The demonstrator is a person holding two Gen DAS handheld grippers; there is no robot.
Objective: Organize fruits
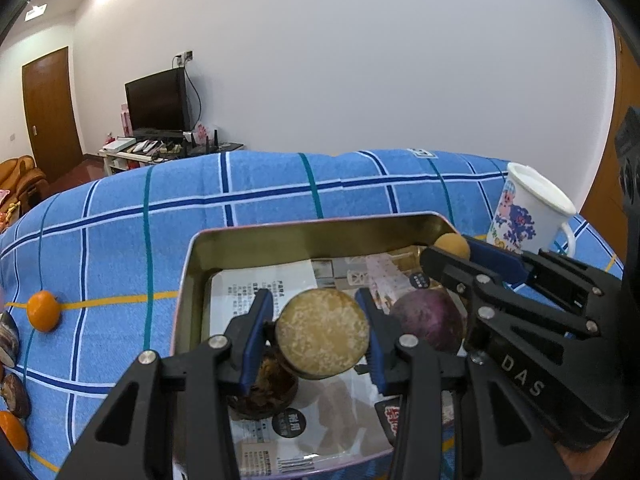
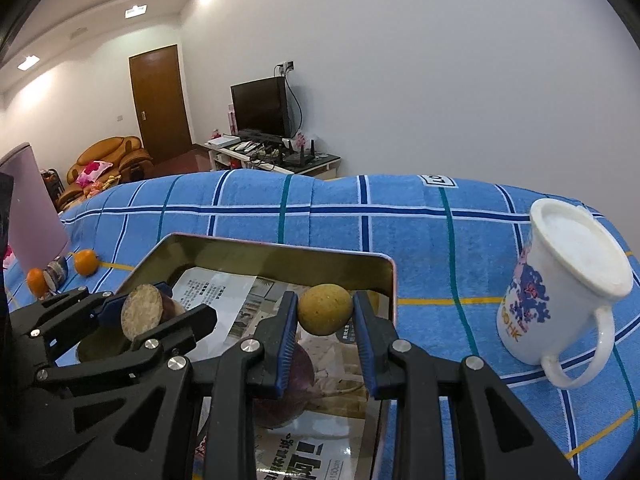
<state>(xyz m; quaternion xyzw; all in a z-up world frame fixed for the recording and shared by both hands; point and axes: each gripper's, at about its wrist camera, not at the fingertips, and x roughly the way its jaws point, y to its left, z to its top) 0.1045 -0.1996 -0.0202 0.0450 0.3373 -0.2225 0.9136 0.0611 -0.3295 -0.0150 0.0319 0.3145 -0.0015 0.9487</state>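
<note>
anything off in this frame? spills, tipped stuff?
White mug leans tilted on the blue cloth right of the tin, not upright. No spill visible. Both grippers hold fruit over the tin.

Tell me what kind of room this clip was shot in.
Most likely a home living room: a television on a low white stand, a tan leather armchair by a wooden door, and a work surface draped in a blue checked towel.
</note>
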